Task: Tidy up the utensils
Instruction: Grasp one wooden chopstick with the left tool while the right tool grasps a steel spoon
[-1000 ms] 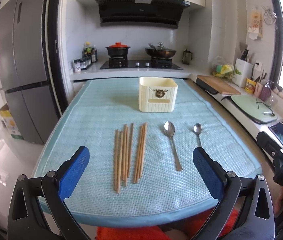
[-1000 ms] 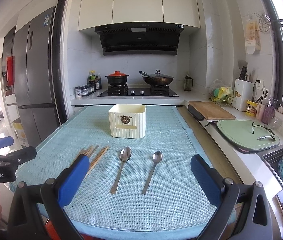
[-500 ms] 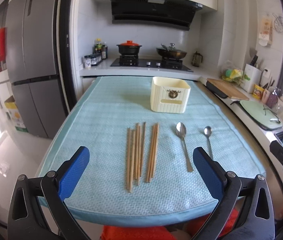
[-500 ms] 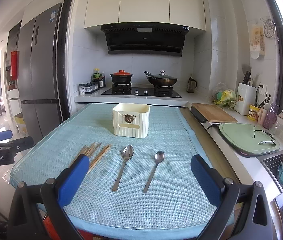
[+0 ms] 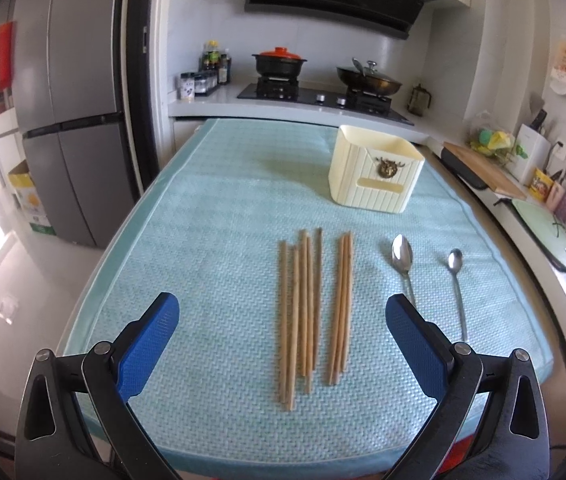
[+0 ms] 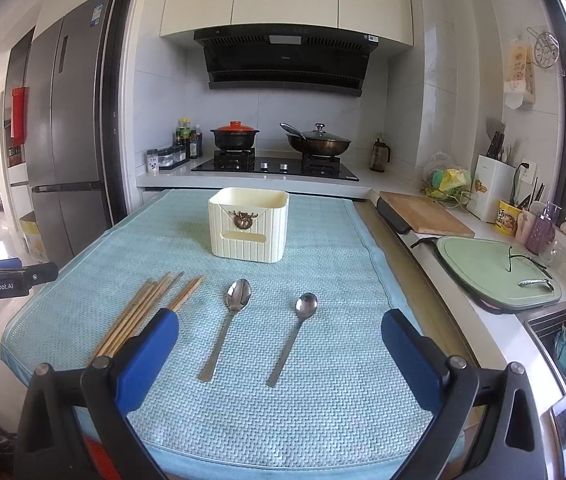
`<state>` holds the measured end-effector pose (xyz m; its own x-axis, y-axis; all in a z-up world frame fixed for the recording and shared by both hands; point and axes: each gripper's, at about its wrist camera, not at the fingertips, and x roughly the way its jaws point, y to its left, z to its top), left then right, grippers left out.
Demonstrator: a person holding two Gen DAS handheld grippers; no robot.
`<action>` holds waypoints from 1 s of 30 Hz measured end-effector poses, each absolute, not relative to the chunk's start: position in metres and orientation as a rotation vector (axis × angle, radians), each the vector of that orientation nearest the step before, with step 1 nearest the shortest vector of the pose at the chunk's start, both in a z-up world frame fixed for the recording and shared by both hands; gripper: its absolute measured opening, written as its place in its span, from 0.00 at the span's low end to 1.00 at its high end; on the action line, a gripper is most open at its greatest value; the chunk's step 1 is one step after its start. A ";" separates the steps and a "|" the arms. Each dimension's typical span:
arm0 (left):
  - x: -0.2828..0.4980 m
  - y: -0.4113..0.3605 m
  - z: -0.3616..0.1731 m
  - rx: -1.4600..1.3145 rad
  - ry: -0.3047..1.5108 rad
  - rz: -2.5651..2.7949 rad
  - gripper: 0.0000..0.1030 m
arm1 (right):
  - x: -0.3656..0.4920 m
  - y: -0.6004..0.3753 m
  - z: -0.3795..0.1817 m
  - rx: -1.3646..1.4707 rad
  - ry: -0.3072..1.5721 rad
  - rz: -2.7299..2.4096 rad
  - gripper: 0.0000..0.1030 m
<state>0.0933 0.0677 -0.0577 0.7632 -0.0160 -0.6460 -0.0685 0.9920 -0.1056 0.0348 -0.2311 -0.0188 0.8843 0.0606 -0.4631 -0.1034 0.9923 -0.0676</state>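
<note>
A: Left wrist view. The left gripper [image 5: 283, 340] has swung right since a second ago, so the chopsticks [image 5: 313, 308] now sit centred between its blue pads, jaws wide apart, empty. Cream holder [image 5: 375, 168] stands far right on the blue mat [image 5: 203, 240]

B: So it's lining up on the sticks. Nothing lifted yet?

A: Nothing. Right wrist view: right gripper [image 6: 279, 350] spread wide, empty, barely shifted. Large spoon [image 6: 229, 320] and small spoon [image 6: 295, 330] lie flat between its fingers, near the mat's near edge; the holder is beyond them

B: Sorting hasn't started, then
</note>
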 end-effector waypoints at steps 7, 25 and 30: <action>0.157 0.081 -0.103 -0.145 0.818 -0.006 1.00 | 0.077 -0.245 -0.047 -0.093 0.569 0.052 1.00; 0.246 0.089 -0.179 -0.027 1.006 0.037 0.95 | 0.110 -0.258 -0.074 -0.042 0.684 0.063 1.00; 0.254 0.081 -0.182 -0.008 1.026 0.010 0.88 | 0.125 -0.264 -0.082 -0.006 0.718 0.076 1.00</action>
<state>0.2543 0.0806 -0.1821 0.5180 0.0045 -0.8554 -0.0119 0.9999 -0.0019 0.1246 -0.2639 -0.0815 0.7505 0.0672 -0.6574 -0.0715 0.9972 0.0204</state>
